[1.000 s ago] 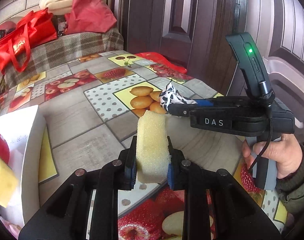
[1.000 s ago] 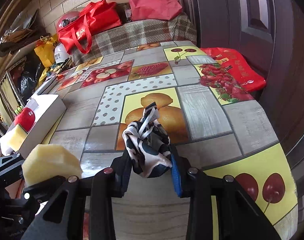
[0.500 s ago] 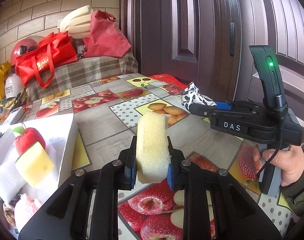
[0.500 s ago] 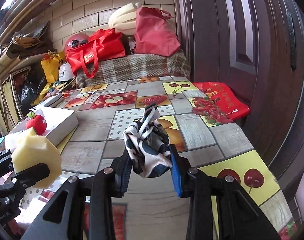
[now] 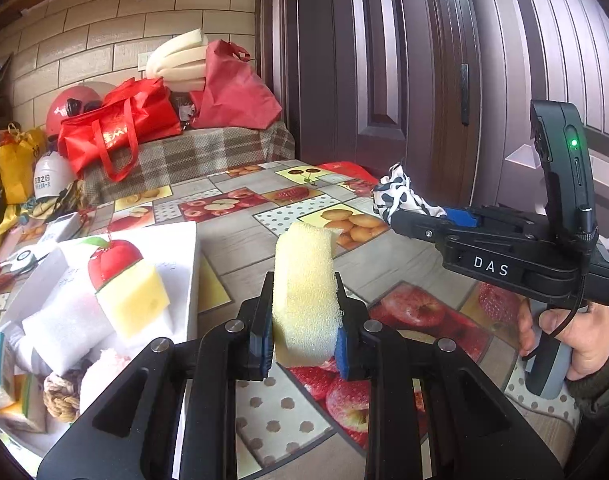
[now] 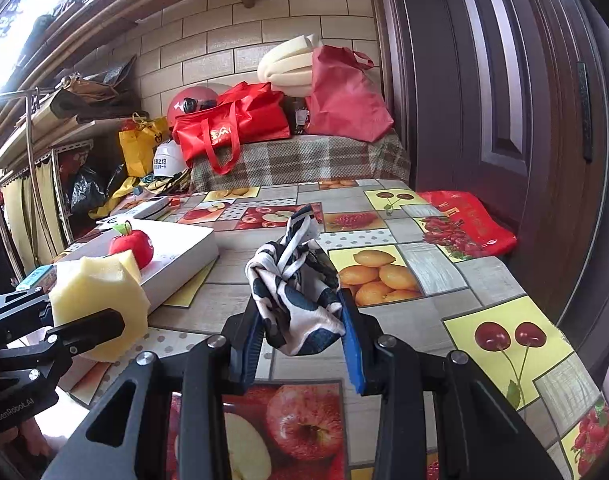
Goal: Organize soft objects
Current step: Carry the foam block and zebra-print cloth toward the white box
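My left gripper [image 5: 304, 322] is shut on a pale yellow sponge [image 5: 302, 284] that stands upright between its pads, lifted above the fruit-patterned tablecloth [image 5: 232, 248]. To its right my right gripper [image 6: 300, 324] is shut on a crumpled black-and-white cloth [image 6: 292, 296], also off the table. The left wrist view shows that cloth [image 5: 398, 196] at the tip of the right gripper, held by a hand [image 5: 576, 340]. A white box [image 5: 180, 256] at the left holds a red plush apple [image 5: 112, 260], a yellow foam block [image 5: 134, 304] and white soft pieces. The sponge [image 6: 100, 300] also shows at the left of the right wrist view.
A plaid-covered bench [image 6: 304, 160] behind the table carries red bags [image 6: 232, 128], a red helmet and folded foam. A dark wooden door [image 5: 384, 80] stands to the right. A red bag [image 6: 464, 220] lies on the table's far right edge. Shelves fill the left.
Both grippers have swung left and tilted up, each keeping its object. The white box with the apple and yellow block has come further into view at the left.
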A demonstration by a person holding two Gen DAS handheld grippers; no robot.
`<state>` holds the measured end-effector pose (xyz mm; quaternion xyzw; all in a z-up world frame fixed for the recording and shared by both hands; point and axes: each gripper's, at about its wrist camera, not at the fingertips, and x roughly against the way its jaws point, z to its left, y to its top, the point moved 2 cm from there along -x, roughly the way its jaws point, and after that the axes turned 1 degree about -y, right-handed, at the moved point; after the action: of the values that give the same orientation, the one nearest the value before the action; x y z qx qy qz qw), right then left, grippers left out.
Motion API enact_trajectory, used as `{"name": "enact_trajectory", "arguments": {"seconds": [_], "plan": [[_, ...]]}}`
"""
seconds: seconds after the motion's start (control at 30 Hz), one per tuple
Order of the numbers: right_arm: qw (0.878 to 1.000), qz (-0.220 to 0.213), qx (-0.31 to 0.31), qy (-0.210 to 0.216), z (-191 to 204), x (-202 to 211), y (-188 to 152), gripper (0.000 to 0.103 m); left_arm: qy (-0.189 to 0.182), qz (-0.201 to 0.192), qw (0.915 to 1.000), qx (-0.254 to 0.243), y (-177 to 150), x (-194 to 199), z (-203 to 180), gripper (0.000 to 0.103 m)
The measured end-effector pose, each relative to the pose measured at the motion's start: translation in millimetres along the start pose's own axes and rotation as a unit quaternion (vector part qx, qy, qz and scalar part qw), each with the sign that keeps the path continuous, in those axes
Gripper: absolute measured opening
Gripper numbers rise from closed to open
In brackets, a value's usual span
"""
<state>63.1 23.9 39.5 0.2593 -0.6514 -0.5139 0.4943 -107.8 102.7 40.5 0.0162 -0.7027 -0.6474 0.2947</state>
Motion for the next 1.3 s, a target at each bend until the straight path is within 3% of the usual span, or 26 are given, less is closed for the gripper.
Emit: {"name": "enact_trajectory", "arguments": {"seconds": [0.53, 0.97, 1.3], "plan": [[0.999, -0.001, 0.025, 0.025, 37, 2, -3, 0.035, 0.061, -0.015, 0.9974, 0.037, -13, 28, 68, 0.023], [0.998, -0.004, 0.04, 0.048, 59, 1, -3, 0.035, 0.118, -0.021, 0.9882, 0.095, -26, 51, 134, 0.023], [0.994, -0.004, 0.068, 0.09, 95, -2, -5, 0.035, 0.149, -0.02, 0.9809, 0.124, -32, 59, 162, 0.023]]}}
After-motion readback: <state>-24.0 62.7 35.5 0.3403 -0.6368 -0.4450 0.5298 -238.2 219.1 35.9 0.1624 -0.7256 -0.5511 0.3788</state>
